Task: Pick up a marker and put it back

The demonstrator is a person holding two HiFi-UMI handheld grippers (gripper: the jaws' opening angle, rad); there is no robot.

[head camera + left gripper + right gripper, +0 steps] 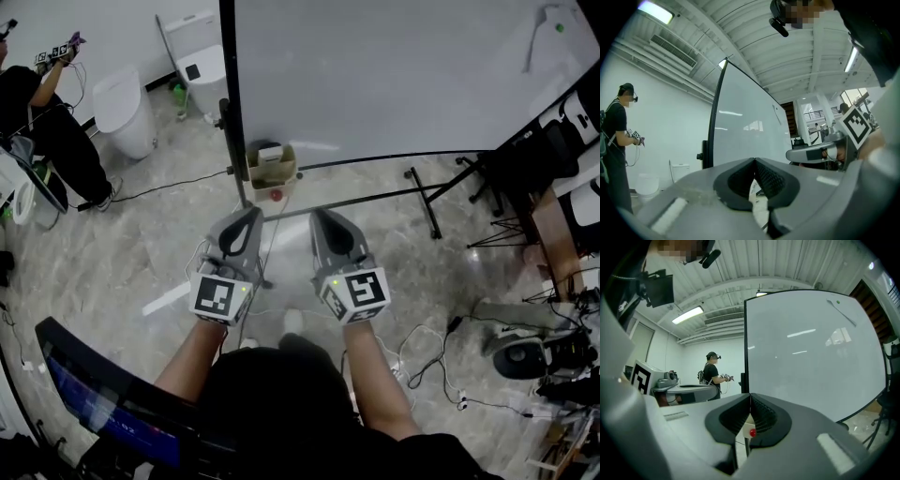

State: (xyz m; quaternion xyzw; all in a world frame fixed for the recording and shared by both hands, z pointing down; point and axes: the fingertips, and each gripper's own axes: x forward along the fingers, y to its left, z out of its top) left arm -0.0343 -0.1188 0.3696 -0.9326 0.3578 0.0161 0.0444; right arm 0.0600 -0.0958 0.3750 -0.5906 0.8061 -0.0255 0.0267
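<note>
- The left gripper [249,217] has its jaws pressed together with nothing between them. Its own view [754,161] shows the two dark pads meeting at the tip.
- The right gripper [323,220] is likewise pressed together and empty, with its pads meeting at the tip [750,397].
- Both grippers are held level and side by side, close but apart, over the floor [394,272].
- A small tan box [272,171] hangs at the lower corner of the whiteboard [394,75]. It lies ahead of both grippers and nearer the left one's line.
- A red round end [276,195] shows just under that box. It is probably the marker's cap, though it is too small to be sure. In the right gripper view it sits low in the gap behind the closed pads [752,432].
- Judged as a marker, it should be light, stiff and smooth-sided, so it could slip or roll in a loose pinch.
- The best hold is likely across the barrel near its middle, not on the cap, which may pull off.
- The jaws must be spread before either gripper reaches the box.
</note>
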